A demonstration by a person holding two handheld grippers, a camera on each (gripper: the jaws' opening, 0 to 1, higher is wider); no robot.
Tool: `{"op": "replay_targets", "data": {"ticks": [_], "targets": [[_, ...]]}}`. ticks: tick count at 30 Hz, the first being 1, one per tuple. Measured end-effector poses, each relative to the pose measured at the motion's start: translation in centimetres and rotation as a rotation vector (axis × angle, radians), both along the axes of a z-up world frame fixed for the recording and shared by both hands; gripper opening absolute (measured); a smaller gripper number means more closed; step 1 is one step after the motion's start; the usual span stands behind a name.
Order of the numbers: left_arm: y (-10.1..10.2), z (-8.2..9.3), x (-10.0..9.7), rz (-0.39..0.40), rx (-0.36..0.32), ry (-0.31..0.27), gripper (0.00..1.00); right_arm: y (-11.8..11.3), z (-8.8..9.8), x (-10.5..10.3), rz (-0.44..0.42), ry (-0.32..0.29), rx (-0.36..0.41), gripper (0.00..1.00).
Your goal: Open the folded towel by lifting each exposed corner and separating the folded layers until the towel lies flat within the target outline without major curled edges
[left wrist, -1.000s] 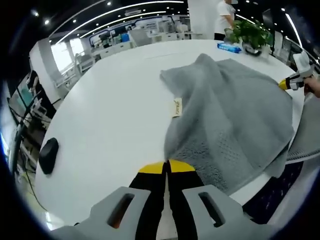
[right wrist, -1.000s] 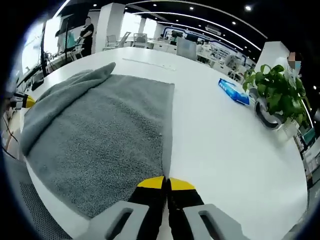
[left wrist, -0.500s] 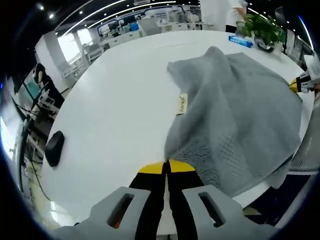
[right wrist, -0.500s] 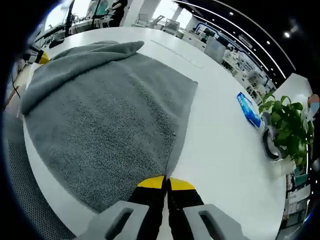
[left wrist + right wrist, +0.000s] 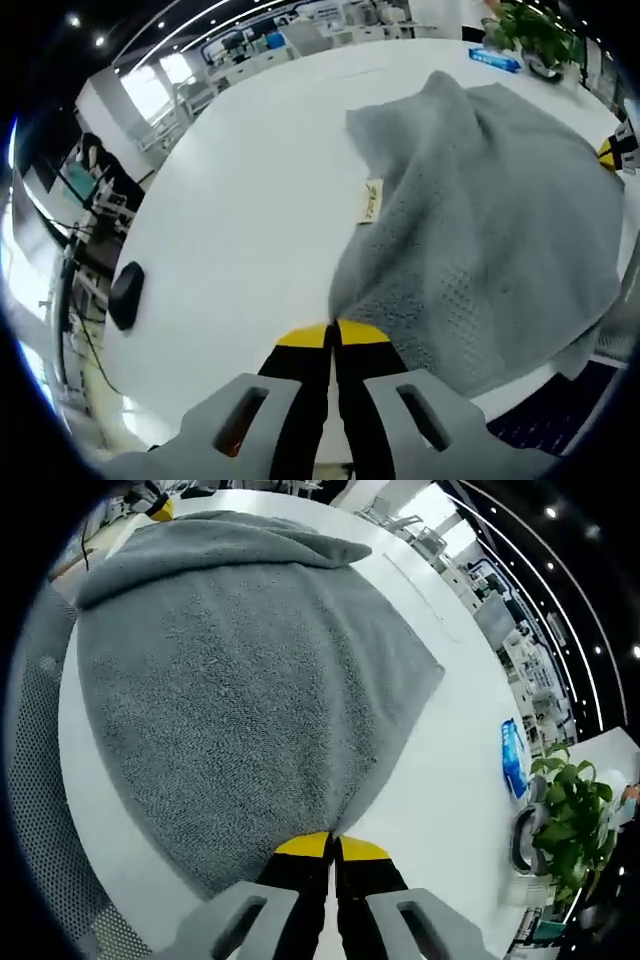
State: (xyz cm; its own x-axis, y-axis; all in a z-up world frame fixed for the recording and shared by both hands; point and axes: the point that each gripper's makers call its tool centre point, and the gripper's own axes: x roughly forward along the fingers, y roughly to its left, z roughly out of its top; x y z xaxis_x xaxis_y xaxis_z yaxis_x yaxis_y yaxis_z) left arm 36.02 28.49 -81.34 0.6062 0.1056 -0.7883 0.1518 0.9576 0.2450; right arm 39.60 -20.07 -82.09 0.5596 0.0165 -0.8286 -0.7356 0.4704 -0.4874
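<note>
White table (image 5: 250, 200) in a bright office — grey towel (image 5: 480, 230) spread across it, left gripper (image 5: 335, 333) and right gripper (image 5: 333, 845) each pinching a near corner.

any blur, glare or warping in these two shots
Left gripper view: the table edge bows from fisheye warp, the towel weave is sharp near the jaws, and the room behind is soft. Right gripper view: towel evenly lit, ceiling lights curve into arcs.
</note>
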Motion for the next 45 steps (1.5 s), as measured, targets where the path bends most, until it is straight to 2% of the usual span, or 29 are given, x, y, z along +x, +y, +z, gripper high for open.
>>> {"op": "replay_targets", "data": {"ticks": [3, 8, 19, 26, 29, 32, 34, 38, 41, 45], "targets": [[-0.2, 0.0, -0.1, -0.035, 0.04, 0.008, 0.0, 0.0, 0.1, 0.1, -0.03, -0.001, 0.056, 0.0], [-0.2, 0.0, -0.1, -0.021, 0.045, 0.022, 0.0, -0.2, 0.1, 0.1, -0.048, 0.0, 0.104, 0.0], [-0.4, 0.1, -0.2, -0.048, 0.118, 0.035, 0.0, -2.6, 0.2, -0.1, -0.138, 0.001, 0.151, 0.0], [-0.7, 0.2, -0.1, -0.13, 0.209, 0.05, 0.0, -3.6, 0.2, -0.2, -0.168, -0.002, 0.175, 0.0], [-0.5, 0.2, -0.1, -0.12, 0.197, 0.041, 0.0, -3.9, 0.2, -0.3, -0.178, -0.002, 0.169, 0.0], [-0.2, 0.2, -0.1, -0.064, 0.133, 0.006, 0.0, -4.6, 0.1, -0.4, -0.19, -0.007, 0.16, 0.0], [-0.2, 0.2, -0.2, -0.071, 0.136, 0.003, 0.0, -5.1, 0.1, -0.4, -0.202, -0.01, 0.163, 0.0], [-0.5, 0.2, -0.1, -0.117, 0.192, 0.014, 0.0, -5.8, 0.1, -0.5, -0.228, -0.011, 0.164, 0.0], [-0.3, 0.2, -0.1, -0.089, 0.164, 0.008, 0.0, -6.3, 0.0, -0.6, -0.24, -0.016, 0.162, 0.0], [-0.4, 0.2, -0.2, -0.111, 0.172, -0.001, 0.0, -6.6, 0.1, -0.6, -0.254, -0.017, 0.172, 0.0]]}}
